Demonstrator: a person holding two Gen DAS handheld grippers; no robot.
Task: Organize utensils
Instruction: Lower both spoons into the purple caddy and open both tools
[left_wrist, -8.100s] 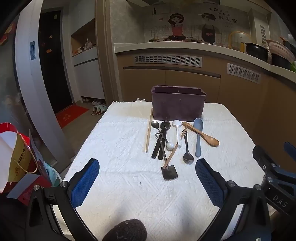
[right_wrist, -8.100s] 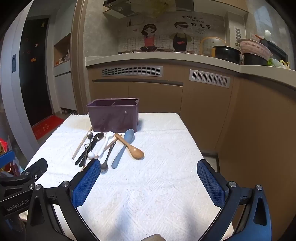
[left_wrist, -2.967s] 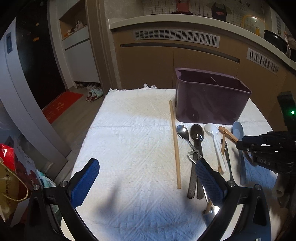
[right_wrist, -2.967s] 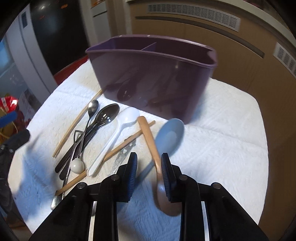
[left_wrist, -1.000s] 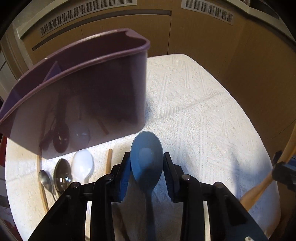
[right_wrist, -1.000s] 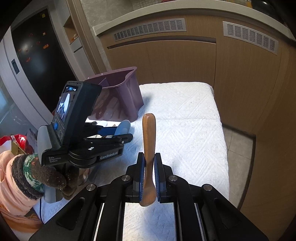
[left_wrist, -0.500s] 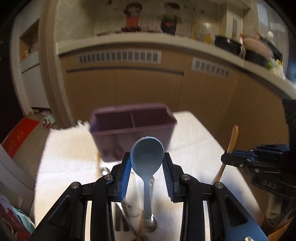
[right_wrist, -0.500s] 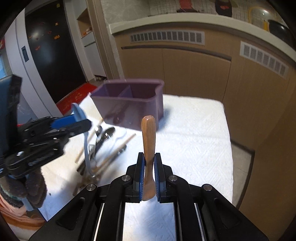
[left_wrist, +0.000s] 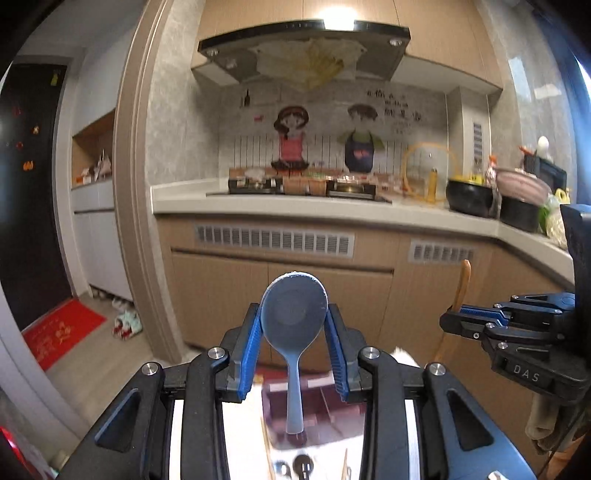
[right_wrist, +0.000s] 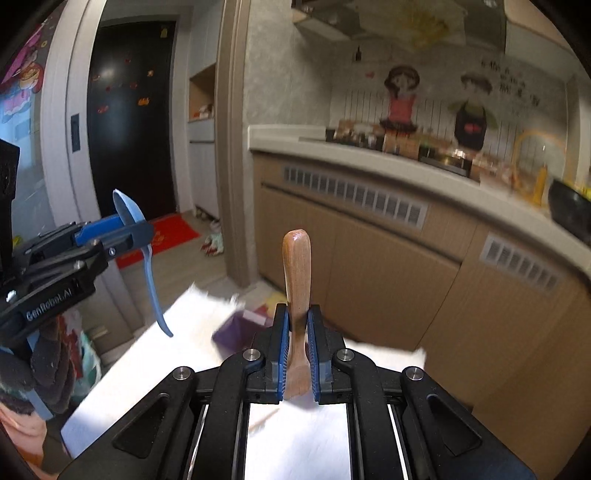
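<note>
Above purple caddy (left_wrist: 314, 398): left hand-held gripper (left_wrist: 294, 332) clamps blue spoon (left_wrist: 294, 314), right (right_wrist: 296, 339) wooden spoon (right_wrist: 296, 280).

We clamp a wooden spoon (right_wrist: 296, 280) upright in our right gripper (right_wrist: 295, 343); at nine o'clock, our left gripper (right_wrist: 122, 230) holds a blue spoon (right_wrist: 147, 258).

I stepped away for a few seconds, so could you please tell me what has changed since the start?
The left gripper took the grey-blue plastic spoon off the table and raised it; the right gripper likewise lifted the brown wooden spoon. The purple plastic caddy stayed put.
</note>
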